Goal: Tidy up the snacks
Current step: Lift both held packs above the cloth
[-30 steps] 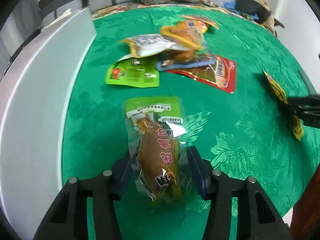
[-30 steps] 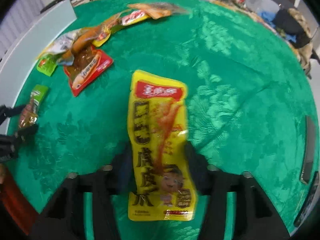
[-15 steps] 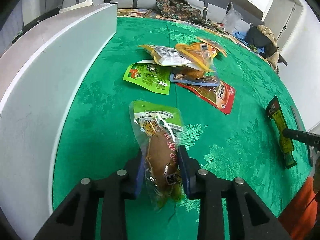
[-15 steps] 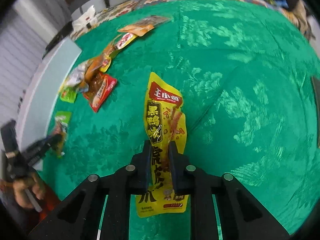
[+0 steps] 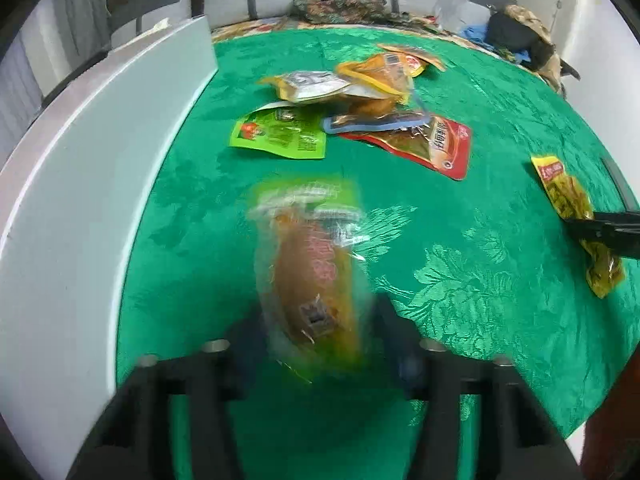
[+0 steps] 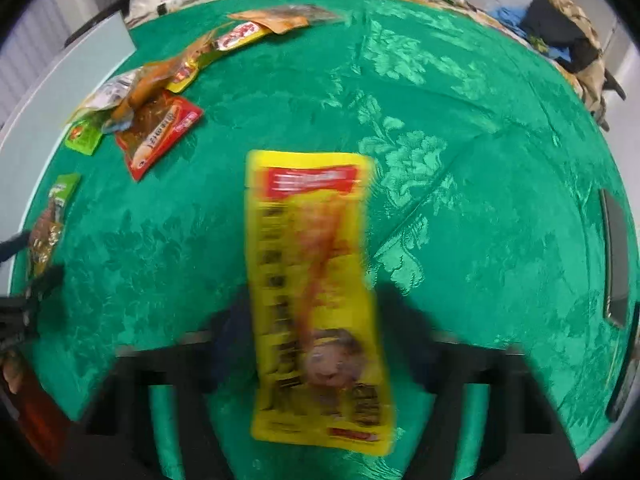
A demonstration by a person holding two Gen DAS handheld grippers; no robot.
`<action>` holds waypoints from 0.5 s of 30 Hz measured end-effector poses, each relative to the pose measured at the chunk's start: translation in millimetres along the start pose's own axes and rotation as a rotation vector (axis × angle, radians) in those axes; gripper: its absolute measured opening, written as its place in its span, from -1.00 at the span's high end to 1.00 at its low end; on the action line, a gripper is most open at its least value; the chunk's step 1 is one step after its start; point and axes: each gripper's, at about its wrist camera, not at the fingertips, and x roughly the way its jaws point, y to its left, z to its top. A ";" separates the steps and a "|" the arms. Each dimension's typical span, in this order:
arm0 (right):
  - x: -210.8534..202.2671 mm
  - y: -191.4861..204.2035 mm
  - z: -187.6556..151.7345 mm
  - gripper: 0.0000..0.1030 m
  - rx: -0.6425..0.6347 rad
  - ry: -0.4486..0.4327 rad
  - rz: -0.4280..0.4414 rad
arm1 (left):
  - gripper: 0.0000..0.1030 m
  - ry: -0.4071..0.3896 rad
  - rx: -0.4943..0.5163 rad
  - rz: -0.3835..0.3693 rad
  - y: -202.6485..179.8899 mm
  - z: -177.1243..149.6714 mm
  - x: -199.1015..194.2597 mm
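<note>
In the left wrist view a clear green-topped packet with a brown snack [image 5: 312, 276] lies blurred between the spread fingers of my left gripper [image 5: 316, 340], which stands open around it. In the right wrist view a long yellow snack packet [image 6: 316, 292] lies blurred between the spread fingers of my right gripper [image 6: 316, 340], also open. The yellow packet [image 5: 576, 216] and the right gripper show at the right edge of the left wrist view. The green packet [image 6: 50, 220] shows at the left of the right wrist view.
A pile of snack packets lies on the green tablecloth [image 5: 460, 240]: a green one [image 5: 280, 134], a red one [image 5: 432, 144], orange ones [image 5: 380, 72]. A white box wall [image 5: 80, 168] runs along the left. A dark flat object [image 6: 616, 252] lies at the right table edge.
Both grippers have opened since half a second ago, letting go of their packets. The green packet and the yellow packet now look blurred, in motion between the fingers.
</note>
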 end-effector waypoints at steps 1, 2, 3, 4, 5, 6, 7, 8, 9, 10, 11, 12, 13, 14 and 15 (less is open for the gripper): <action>-1.2 -6.3 1.4 0.02 0.033 0.017 0.056 | 0.13 0.001 -0.002 -0.008 0.6 0.5 -0.4; -5.0 -13.5 1.7 0.17 0.063 0.019 0.092 | 0.17 -0.002 -0.008 -0.014 1.0 0.2 -2.0; -7.4 -24.8 2.5 0.28 0.113 0.017 0.141 | 0.19 -0.006 -0.022 -0.025 2.8 -0.2 -3.6; -8.7 -33.6 2.7 0.45 0.166 0.016 0.199 | 0.27 -0.019 -0.056 -0.057 7.4 -0.9 -7.4; -12.1 -40.5 1.6 0.94 0.223 0.011 0.266 | 0.38 -0.029 -0.083 -0.080 12.5 -0.5 -10.7; -13.9 -53.1 -1.6 0.93 0.300 0.004 0.351 | 0.44 -0.034 -0.112 -0.102 16.7 0.2 -13.8; -14.7 -58.6 -3.5 0.93 0.326 0.003 0.370 | 0.47 -0.033 -0.123 -0.114 18.5 0.5 -14.6; -16.5 -61.6 -5.3 0.93 0.336 -0.002 0.371 | 0.47 -0.030 -0.128 -0.120 18.0 0.5 -13.6; -16.9 -65.2 -6.9 0.93 0.332 -0.007 0.374 | 0.47 -0.031 -0.126 -0.119 17.4 0.1 -12.7; -17.0 -67.1 -8.3 0.92 0.332 -0.013 0.383 | 0.47 -0.035 -0.124 -0.120 15.8 0.8 -11.8; -17.8 -68.9 -9.9 0.82 0.337 -0.028 0.396 | 0.47 -0.039 -0.124 -0.120 15.3 -0.9 -12.2; -18.7 -69.8 -10.5 0.80 0.344 -0.041 0.399 | 0.47 -0.042 -0.125 -0.118 14.7 -1.2 -12.2; -21.5 -70.6 -10.8 0.55 0.351 -0.053 0.385 | 0.47 -0.043 -0.125 -0.117 14.3 -0.3 -11.7; -24.3 -69.8 -10.8 -0.22 0.354 -0.058 0.355 | 0.43 -0.044 -0.125 -0.116 14.5 -0.2 -11.3; -24.4 -67.0 -10.0 -0.48 0.353 -0.049 0.299 | 0.39 -0.041 -0.125 -0.119 14.5 -0.4 -10.9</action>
